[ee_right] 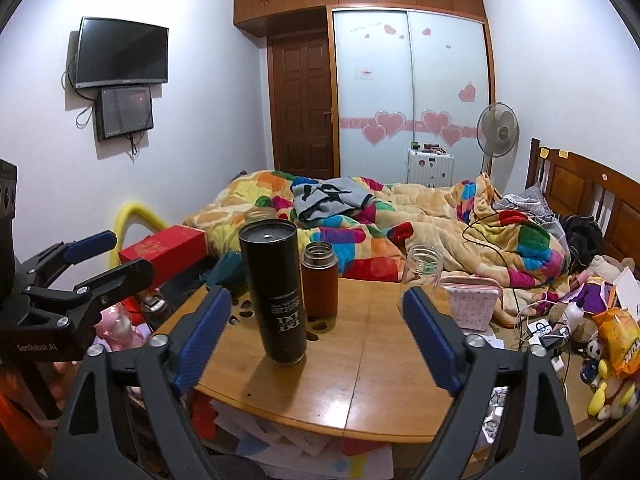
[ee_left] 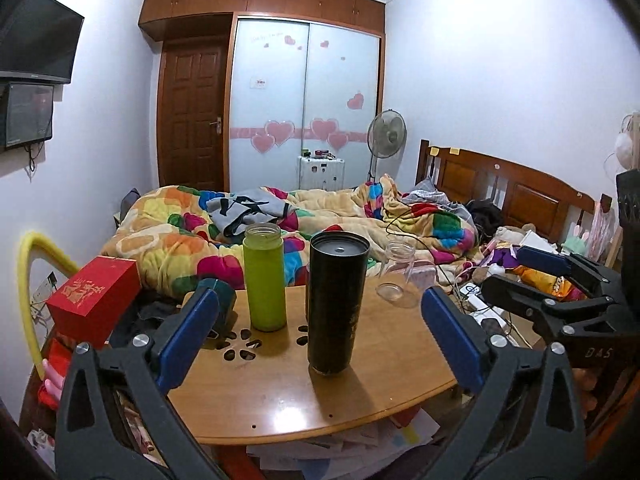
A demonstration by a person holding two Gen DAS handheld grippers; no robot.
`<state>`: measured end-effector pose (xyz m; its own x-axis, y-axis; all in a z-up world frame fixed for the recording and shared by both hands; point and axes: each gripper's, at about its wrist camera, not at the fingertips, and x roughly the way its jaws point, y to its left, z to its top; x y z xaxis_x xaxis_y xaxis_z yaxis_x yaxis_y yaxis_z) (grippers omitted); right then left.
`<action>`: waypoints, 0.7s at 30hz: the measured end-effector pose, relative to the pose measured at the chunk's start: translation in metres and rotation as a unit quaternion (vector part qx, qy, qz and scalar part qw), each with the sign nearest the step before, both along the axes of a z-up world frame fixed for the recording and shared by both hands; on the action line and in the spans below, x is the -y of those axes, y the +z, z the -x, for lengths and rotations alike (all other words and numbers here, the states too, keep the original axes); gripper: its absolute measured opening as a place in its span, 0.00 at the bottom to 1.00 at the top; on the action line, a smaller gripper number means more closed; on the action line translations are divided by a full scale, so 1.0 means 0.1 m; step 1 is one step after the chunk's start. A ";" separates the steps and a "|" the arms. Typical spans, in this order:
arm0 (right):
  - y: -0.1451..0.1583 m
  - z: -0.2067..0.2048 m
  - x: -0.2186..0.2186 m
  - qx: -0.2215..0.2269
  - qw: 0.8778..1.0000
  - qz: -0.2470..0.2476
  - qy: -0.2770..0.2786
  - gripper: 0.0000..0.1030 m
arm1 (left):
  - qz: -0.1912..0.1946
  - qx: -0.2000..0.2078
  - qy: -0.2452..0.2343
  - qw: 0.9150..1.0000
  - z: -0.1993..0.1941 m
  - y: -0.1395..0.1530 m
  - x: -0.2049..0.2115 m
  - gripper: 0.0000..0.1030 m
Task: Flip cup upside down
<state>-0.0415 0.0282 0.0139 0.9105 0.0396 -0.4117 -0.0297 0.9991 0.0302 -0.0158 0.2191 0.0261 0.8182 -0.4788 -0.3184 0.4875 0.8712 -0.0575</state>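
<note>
Four tall vessels stand on the round wooden table, and the black tumbler is the nearest one, so I judge it to be the cup to flip. It stands upright close to the table's middle, with what looks like its lid end up. The printed characters on its side appear inverted in the right wrist view. Its wall looks hard and smooth, probably metal, so it may be a little heavy and slippery. I would grip it at mid height, across the body, because a tall narrow thing tips easily.

At about 11 o'clock from it stands the green bottle, near but apart. A brown flask is just behind it, and a clear glass jar stands at about 2 o'clock, well apart.

Both tools are held low and level before the near table edge. The left gripper has its jaws wide apart with the tumbler framed between them, touching nothing. The right gripper is likewise spread and holds nothing.
</note>
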 end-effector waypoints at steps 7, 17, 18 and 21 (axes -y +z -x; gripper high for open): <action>0.08 0.17 -0.03 0.013 1.000 -0.005 -0.003 0.90 | 0.001 0.004 0.002 1.000 0.14 0.04 -0.03 1.00; 0.10 0.26 -0.03 0.016 1.000 -0.008 -0.005 0.91 | 0.002 0.011 -0.001 1.000 0.19 0.05 0.00 1.00; 0.10 0.26 -0.03 0.015 1.000 -0.008 -0.005 0.91 | 0.002 0.011 -0.001 1.000 0.20 0.05 0.00 1.00; 0.10 0.27 -0.02 0.014 1.000 -0.010 -0.006 0.91 | 0.002 0.011 -0.001 1.000 0.20 0.05 0.00 1.00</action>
<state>-0.0688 0.0300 0.0237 0.9220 0.0360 -0.3855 -0.0186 0.9986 0.0489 -0.0358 0.2187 0.0316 0.8238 -0.4818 -0.2988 0.4905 0.8700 -0.0505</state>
